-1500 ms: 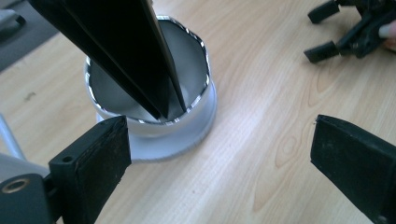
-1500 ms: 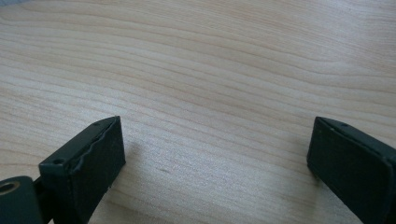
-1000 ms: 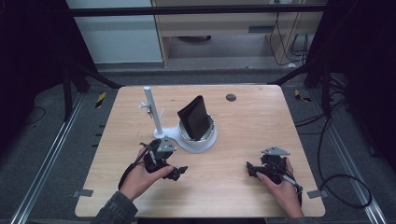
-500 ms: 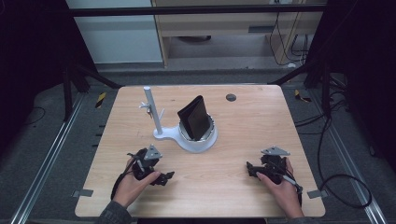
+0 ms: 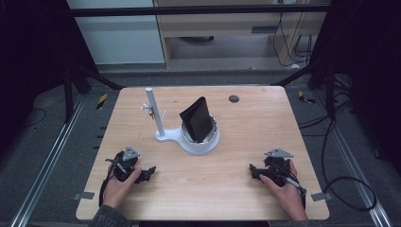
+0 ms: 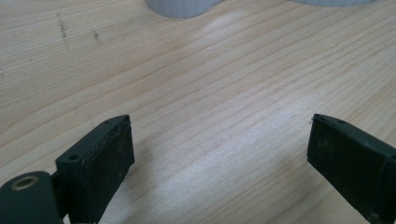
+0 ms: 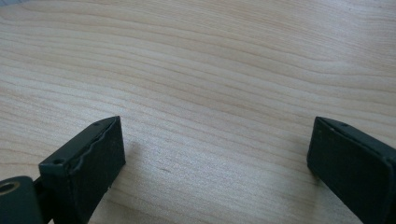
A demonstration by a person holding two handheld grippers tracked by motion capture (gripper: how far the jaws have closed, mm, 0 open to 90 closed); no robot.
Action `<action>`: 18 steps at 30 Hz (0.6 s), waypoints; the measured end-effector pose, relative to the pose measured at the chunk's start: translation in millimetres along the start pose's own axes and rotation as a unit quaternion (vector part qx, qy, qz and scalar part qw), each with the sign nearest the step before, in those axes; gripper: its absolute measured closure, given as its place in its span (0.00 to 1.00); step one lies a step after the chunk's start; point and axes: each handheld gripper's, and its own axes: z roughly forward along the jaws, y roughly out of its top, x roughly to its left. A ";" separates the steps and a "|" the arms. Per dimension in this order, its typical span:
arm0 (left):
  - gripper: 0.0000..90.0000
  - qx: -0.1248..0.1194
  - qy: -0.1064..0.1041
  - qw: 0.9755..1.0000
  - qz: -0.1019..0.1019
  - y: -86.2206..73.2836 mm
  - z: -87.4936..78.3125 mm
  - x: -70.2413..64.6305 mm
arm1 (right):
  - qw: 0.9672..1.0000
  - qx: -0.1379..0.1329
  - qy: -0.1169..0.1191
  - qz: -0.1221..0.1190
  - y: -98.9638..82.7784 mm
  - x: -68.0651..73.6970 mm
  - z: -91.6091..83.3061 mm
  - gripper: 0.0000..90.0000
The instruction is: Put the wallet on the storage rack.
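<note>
A black folded wallet-like thing [image 5: 197, 119] stands upright and tilted in the round cup of a white stand [image 5: 187, 143], which also carries a thin white post [image 5: 155, 111]. My left gripper [image 5: 150, 171] rests low on the wooden table [image 5: 213, 184], in front of the stand and to its left, held by a hand. In the left gripper view it [image 6: 219, 135] is open, with only bare wood between the jaws and the stand's white base [image 6: 182, 7] at the top edge. My right gripper [image 5: 252, 171] sits at the near right, also open [image 7: 215, 135] over bare wood.
A small dark round disc [image 5: 233, 99] lies near the table's far edge. Metal rails [image 5: 52, 161] run along both sides of the table. Cables [image 5: 331, 142] trail on the floor to the right.
My left gripper has drawn back from the stand's base toward the near left of the table. The right gripper has stayed where it was.
</note>
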 end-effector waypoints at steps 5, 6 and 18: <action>0.08 0.002 0.000 1.000 0.002 -1.0 6.5 4.3 | 1.000 0.001 0.000 0.001 0.0 0.3 0.0 0.05; 0.08 0.004 -0.001 1.000 0.004 -1.2 8.3 4.7 | 1.000 0.000 -0.001 0.001 0.0 0.4 0.0 0.05; 0.01 0.005 0.004 1.000 0.012 -2.6 10.2 6.9 | 1.000 0.000 -0.001 0.003 -0.4 2.6 -0.7 0.05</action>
